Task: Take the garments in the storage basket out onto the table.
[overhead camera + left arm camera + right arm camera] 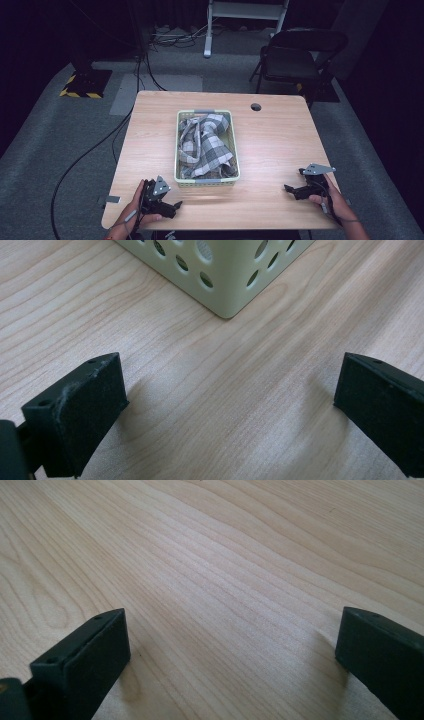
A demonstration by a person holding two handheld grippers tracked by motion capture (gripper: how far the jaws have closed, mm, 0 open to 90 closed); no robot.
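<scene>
A pale green perforated basket (207,181) stands in the middle of the wooden table (270,145). A grey and white checked cloth (205,146) lies crumpled inside it. My left gripper (176,205) rests low at the front left, just off the basket's near left corner (227,300); its jaws are wide apart with only bare wood between them (230,405). My right gripper (288,189) sits at the front right, pointing left toward the basket. Its jaws are spread wide over bare table (230,645), with nothing between them.
A round cable hole (256,107) is in the table's far edge. A black folding chair (295,55) stands behind the table on the right. Cables (100,145) run over the grey floor at the left. A white frame (240,15) stands at the back.
</scene>
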